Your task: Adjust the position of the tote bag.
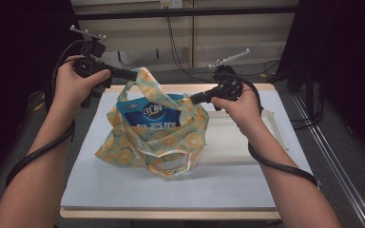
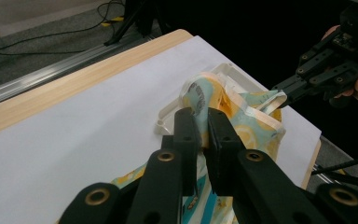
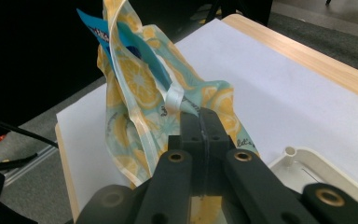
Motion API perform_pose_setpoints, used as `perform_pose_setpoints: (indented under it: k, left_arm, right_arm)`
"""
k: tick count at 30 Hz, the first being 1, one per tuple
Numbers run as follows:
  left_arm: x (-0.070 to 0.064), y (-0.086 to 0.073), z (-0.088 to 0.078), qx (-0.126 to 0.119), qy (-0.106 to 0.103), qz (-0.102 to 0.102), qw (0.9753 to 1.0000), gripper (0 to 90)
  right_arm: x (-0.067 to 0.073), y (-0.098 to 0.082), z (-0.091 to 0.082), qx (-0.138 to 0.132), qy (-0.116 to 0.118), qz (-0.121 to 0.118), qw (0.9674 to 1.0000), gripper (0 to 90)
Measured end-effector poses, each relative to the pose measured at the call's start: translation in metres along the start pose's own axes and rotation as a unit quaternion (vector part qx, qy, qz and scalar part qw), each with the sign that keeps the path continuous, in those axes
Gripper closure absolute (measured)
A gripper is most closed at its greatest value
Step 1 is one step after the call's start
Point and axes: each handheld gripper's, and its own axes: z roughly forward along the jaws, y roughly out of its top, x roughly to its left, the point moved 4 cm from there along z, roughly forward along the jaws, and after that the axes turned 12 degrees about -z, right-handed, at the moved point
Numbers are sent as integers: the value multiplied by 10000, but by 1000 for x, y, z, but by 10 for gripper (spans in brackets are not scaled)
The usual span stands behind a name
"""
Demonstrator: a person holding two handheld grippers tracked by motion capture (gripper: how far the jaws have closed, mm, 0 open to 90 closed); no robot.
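Note:
A cloth bag [image 1: 161, 137] printed with yellow lemon slices on pale teal stands on the white table sheet, mouth held apart. A blue packet [image 1: 152, 114] sticks up inside it. My left gripper [image 1: 134, 75] is shut on the bag's left handle [image 2: 200, 93], which is lifted above the table. My right gripper [image 1: 193, 99] is shut on the bag's right rim, the fabric [image 3: 135, 93] pinched between its closed jaws [image 3: 200, 114]. The left gripper view looks along its own jaws [image 2: 203, 116], with the right gripper [image 2: 279, 88] beyond the bag. The packet's blue corner [image 3: 93, 28] pokes from the bag's top.
A white shallow tray [image 1: 247, 142] lies on the table to the right of the bag, partly under it. The white sheet [image 1: 171, 190] covers a wooden tabletop. Cables trail on the floor behind the table, and dark curtains stand at both sides.

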Motion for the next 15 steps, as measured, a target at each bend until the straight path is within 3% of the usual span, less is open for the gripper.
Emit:
perform_pose_setpoints:
  k: [7, 15]
  left_arm:
    - [5, 6, 1, -17, 98, -48, 9999, 836]
    - [8, 12, 6, -45, 133, -109, 9998, 836]
  right_arm:
    - [-12, 1, -3, -72, -83, 148, 9998, 900]
    - [-22, -5, 2, 40, -110, 257, 9996, 900]
